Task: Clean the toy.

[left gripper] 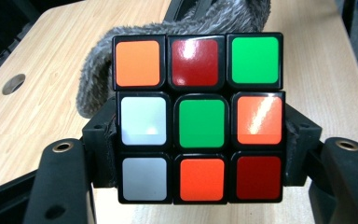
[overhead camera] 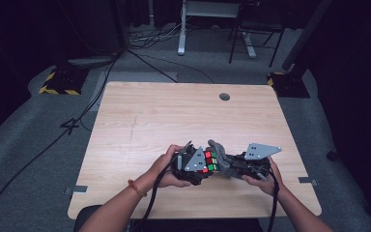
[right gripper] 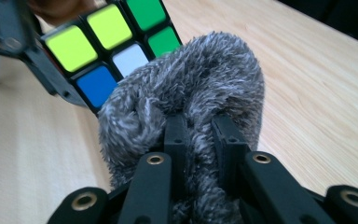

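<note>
The left claw (overhead camera: 204, 165) grips the cube (left gripper: 199, 119), while the right claw (overhead camera: 228, 163) pinches a grey cloth (right gripper: 200, 102) against it.

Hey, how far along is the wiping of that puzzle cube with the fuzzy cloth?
Done: the left gripper has the cube clamped between its jaws, and the right gripper has pinched the grey cloth. In hand: the cloth is pressed against the cube above the table. Left: probably the other faces; the pictures cannot show which are already wiped.
</note>
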